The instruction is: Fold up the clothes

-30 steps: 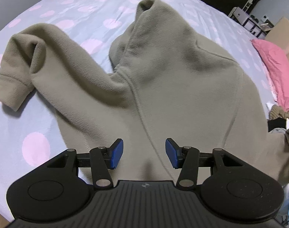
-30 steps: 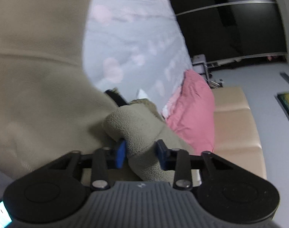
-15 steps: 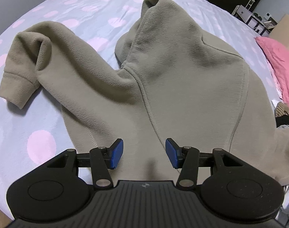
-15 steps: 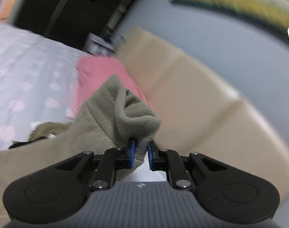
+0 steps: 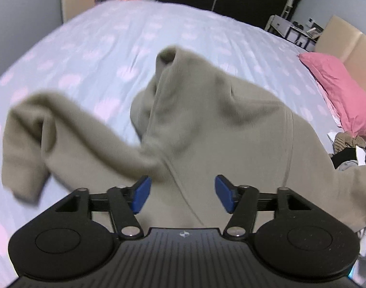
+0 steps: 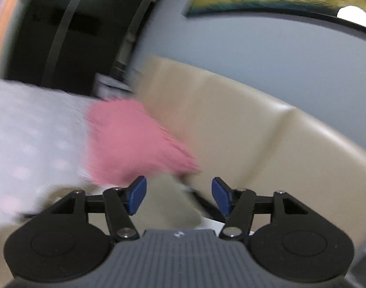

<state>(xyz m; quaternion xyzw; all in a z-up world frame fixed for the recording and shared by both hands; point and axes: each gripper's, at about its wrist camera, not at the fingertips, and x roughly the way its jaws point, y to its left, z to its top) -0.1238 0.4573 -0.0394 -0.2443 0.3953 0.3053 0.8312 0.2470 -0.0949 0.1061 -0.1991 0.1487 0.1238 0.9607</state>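
My left gripper [image 5: 180,198] and right gripper [image 6: 179,198] are both opening wide, fingers gripping nothing, over the khaki fleece hoodie [image 5: 219,129] on the bed [image 5: 110,48].

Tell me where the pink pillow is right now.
In the left wrist view, the pink pillow lies at the bed's right edge, beside the beige headboard, right of the khaki fleece.

Dim, cool indoor light, no hard shadows. Left wrist view: hoodie [image 5: 207,124] smeared by motion blur, bed [image 5: 110,48] soft, strong fisheye bending at edges. Right wrist view: heavy streaking on pink pillow [image 6: 132,141]; small blown-out white glare spot top right.
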